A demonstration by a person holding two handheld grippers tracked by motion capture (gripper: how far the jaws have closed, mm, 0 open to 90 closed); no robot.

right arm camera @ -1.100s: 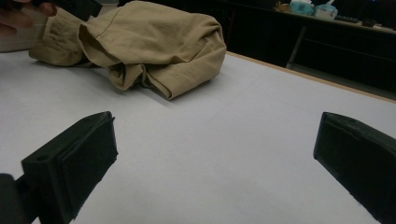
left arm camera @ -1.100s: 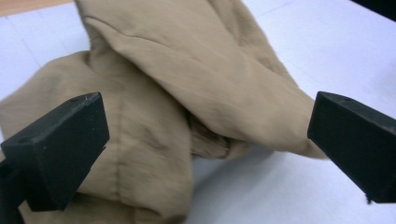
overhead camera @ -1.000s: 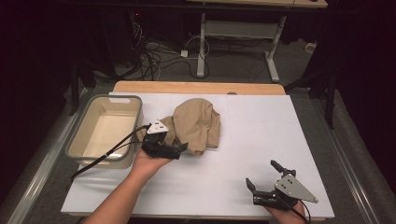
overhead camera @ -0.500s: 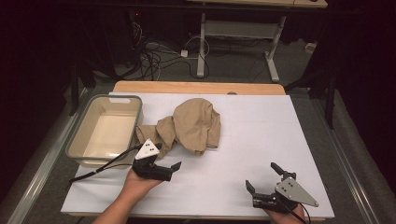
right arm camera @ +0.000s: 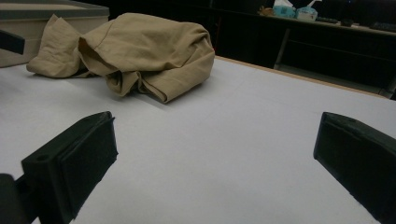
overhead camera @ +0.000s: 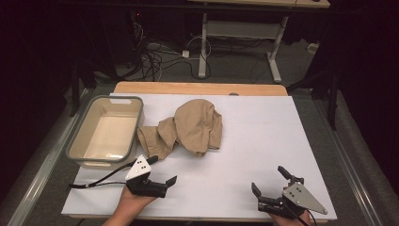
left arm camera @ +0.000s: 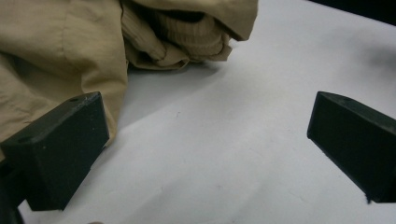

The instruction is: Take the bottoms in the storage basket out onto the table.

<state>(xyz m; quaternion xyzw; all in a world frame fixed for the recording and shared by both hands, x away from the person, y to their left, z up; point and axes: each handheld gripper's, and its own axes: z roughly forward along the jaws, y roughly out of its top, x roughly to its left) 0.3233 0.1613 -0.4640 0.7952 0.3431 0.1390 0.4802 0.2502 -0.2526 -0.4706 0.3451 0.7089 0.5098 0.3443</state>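
A crumpled tan garment point(overhead camera: 188, 128) lies in a heap on the white table point(overhead camera: 263, 141), left of centre. It also shows in the left gripper view point(left arm camera: 70, 46) and the right gripper view point(right arm camera: 140, 51). My left gripper point(overhead camera: 162, 169) rests near the front edge, below the garment and apart from it, jaws open and empty point(left arm camera: 205, 154). My right gripper point(overhead camera: 269, 180) sits at the front right, open with nothing between its jaws point(right arm camera: 215, 163).
A beige tub with a grey rim point(overhead camera: 84, 143) stands at the table's left, empty, touching the garment's left end. A black cable point(overhead camera: 101, 178) trails left from my left gripper. A wooden strip point(overhead camera: 197, 88) edges the far side.
My left gripper has pulled back from the garment toward the front edge, open and empty. The garment's left end now lies spread out. The right gripper has barely moved.
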